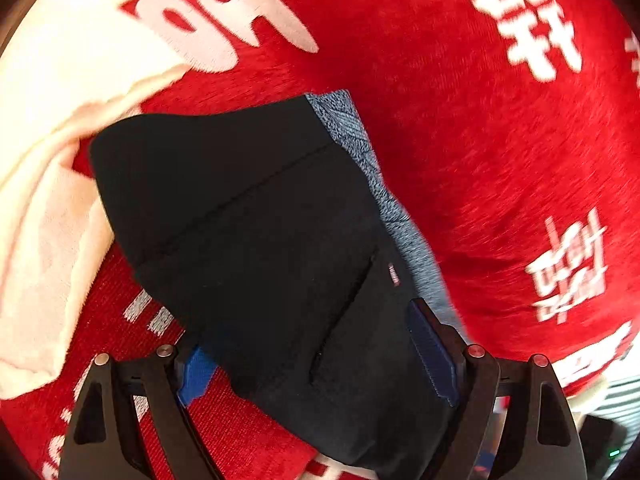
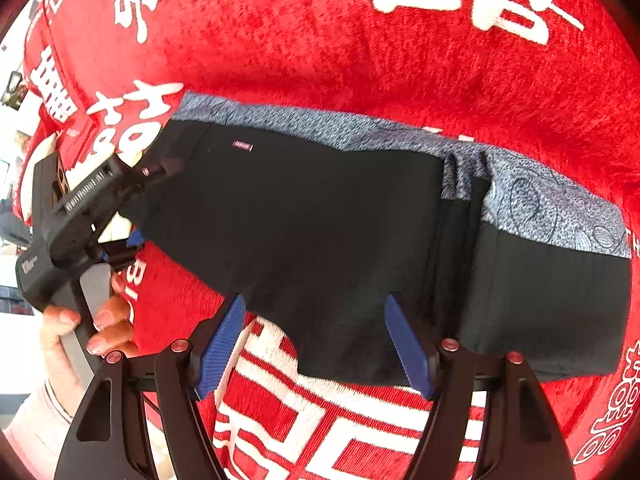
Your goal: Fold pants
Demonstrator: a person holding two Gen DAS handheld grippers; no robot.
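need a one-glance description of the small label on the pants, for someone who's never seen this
A red cloth with big white characters covers the surface, and black pants lie across it with a grey patterned band along their far edge. Just below that band, near the end by the left gripper, sits the label: a tiny pinkish rectangle, the only bright mark on the plain black fabric.

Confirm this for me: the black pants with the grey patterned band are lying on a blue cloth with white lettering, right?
Not quite. The cloth under the black pants is red with white lettering, not blue, as the right wrist view shows. The grey patterned band is as you said.
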